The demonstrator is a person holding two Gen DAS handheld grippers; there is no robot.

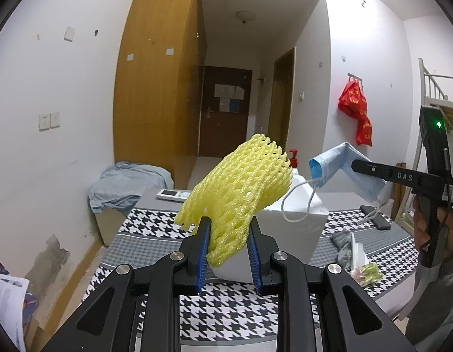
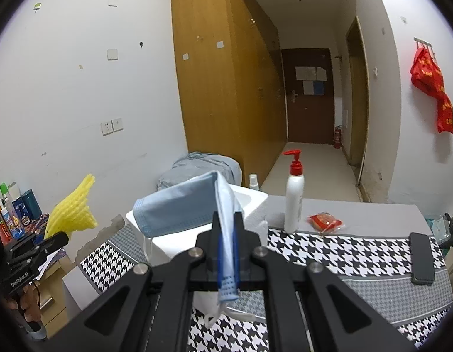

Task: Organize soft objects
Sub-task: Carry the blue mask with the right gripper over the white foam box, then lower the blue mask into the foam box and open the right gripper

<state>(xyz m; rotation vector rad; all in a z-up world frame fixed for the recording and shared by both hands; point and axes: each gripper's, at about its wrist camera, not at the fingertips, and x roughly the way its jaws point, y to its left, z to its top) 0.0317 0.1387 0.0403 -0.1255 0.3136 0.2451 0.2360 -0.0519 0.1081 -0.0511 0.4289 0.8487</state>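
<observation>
A table draped in black-and-white houndstooth cloth [image 2: 329, 249] fills the lower part of both views, and on it stands an open white foam box [image 2: 253, 202], the likely place for the soft things to go. In front of and above that box the left gripper [image 1: 228, 234] has its blue-padded jaws pressed onto the lower end of a yellow foam fruit-net sleeve [image 1: 241, 182], whose long axis rises up and to the right, its free end leaning over the box's near corner. The right gripper [image 2: 226, 234] is clamped on a folded pale blue surgical face mask [image 2: 179, 208]; the mask's body drapes out to the left over the box's near edge, while its tail and white ear loops [image 2: 217, 316] hang below the jaws. Both loads are carried in the air, touching neither table nor box as far as can be seen. The box opening lies just ahead of and below each claw, and the right one seems the nearer. A forward-and-down move should drop either piece inside. A white pump bottle with red top [image 2: 294, 199] stands just beside the box's right side.
</observation>
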